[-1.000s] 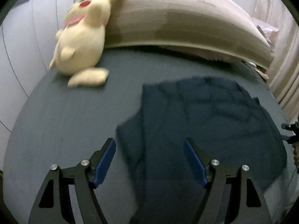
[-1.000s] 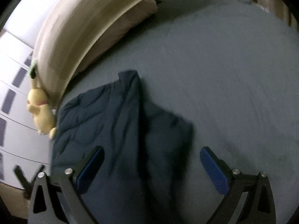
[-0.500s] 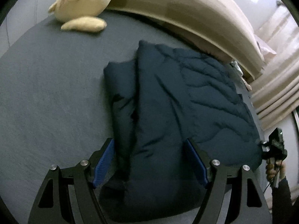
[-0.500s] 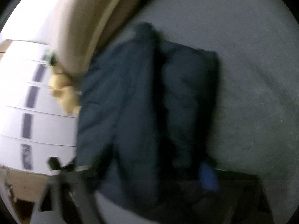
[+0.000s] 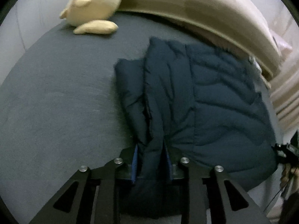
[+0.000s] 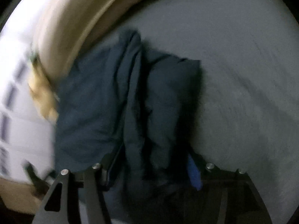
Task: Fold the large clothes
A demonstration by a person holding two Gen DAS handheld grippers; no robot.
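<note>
Left gripper [image 5: 151, 160]: black angular frame, triangular cutouts, silver screws, blue ridged pads [image 5: 135, 165]. Right gripper [image 6: 149, 165]: same build, blurred, blue pad.

The jacket [image 5: 214, 100] lies on the bed [image 5: 56, 93], its near edge between the left gripper's [image 5: 150, 160] jaws. Behind it runs the headboard [image 5: 196, 5], with a plush toy [image 5: 93, 5] to the left.

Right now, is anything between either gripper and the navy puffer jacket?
Nothing visible. The left gripper has just closed on a bunched fold of the navy puffer jacket; the right gripper straddles more of its padding, blurred there.
</note>
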